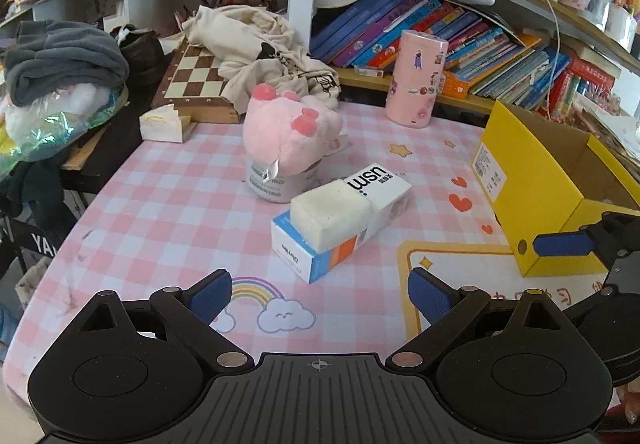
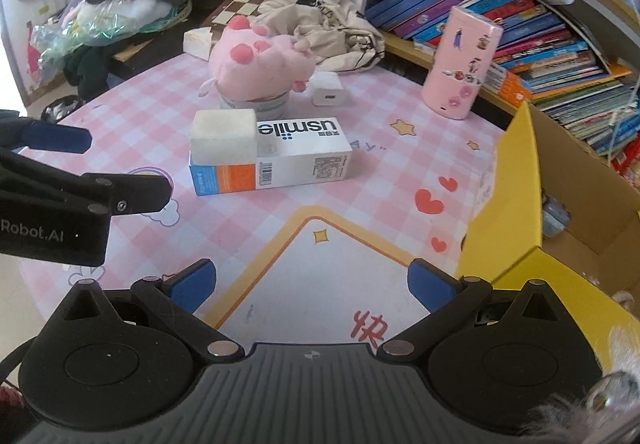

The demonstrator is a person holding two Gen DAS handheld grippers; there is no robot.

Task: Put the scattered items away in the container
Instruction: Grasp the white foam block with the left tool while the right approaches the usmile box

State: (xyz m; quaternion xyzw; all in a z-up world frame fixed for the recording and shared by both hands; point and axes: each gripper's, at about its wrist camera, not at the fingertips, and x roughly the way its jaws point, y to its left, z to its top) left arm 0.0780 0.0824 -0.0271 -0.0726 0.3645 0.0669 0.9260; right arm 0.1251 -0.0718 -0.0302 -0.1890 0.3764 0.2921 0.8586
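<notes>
A: Looking at the left tongs point(image 1: 320, 294) and right tongs point(image 2: 312, 284), both stand wide apart and hold nothing. The usmile box point(image 2: 280, 159) lies on its side mid-surface with a white sponge block point(image 2: 224, 137) loose on top, at its left end.

B: That block is my worry. Lift the box off-level and I'd judge it slides off. And the pink plush toy point(image 2: 260, 59), at 11 o'clock from the box, sits perched on a round tin point(image 2: 256, 105); a nudge could topple it.

A: The yellow cardboard box point(image 2: 504, 228) stands at 3 o'clock, open-topped. The tall pink sticker-covered canister point(image 2: 462, 63) at 1 o'clock might tip if brushed.

B: Hidden bits: the tin's label is mostly covered, a small white charger point(image 2: 328, 93) peeks out behind the toy, and the container's contents are too dim to name.
</notes>
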